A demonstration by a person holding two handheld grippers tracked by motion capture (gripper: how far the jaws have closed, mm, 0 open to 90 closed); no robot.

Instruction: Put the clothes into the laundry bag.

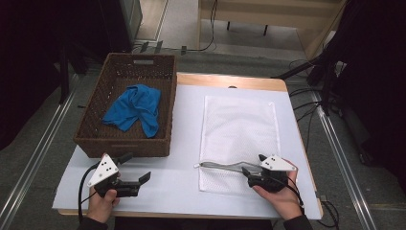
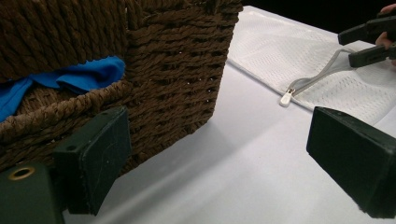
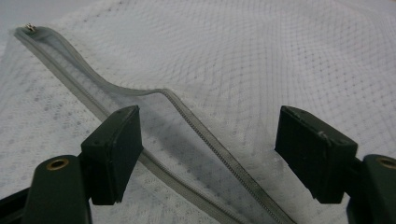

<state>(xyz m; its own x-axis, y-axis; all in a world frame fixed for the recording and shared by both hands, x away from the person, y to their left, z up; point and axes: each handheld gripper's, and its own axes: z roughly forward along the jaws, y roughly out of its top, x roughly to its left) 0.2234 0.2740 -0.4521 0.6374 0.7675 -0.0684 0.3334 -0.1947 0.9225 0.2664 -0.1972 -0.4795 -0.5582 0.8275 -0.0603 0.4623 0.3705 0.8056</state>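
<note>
Low at the frame's right, the right tongs (image 1: 250, 169) stand spread over the half-unzipped white mesh bag's (image 1: 239, 125) raised zipper edge (image 3: 187, 109) on the tabletop (image 1: 184, 143); the left tongs (image 1: 139, 168), also spread, wait lower left; closing too shallow might let the limp mesh slip free.

A brown wicker basket (image 1: 91, 132) sat at the bench's far left corner, its near wall close to the front of the left gripper view. A crumpled blue cloth (image 1: 135, 109) lay inside it, one fold draped over the rim (image 2: 77, 77). The bench (image 1: 184, 143) had a white top with a wooden far edge. Beyond it, black cables (image 1: 206, 43) ran across grey floor (image 1: 45, 143). Metal rails (image 1: 28, 167) flanked both sides.
</note>
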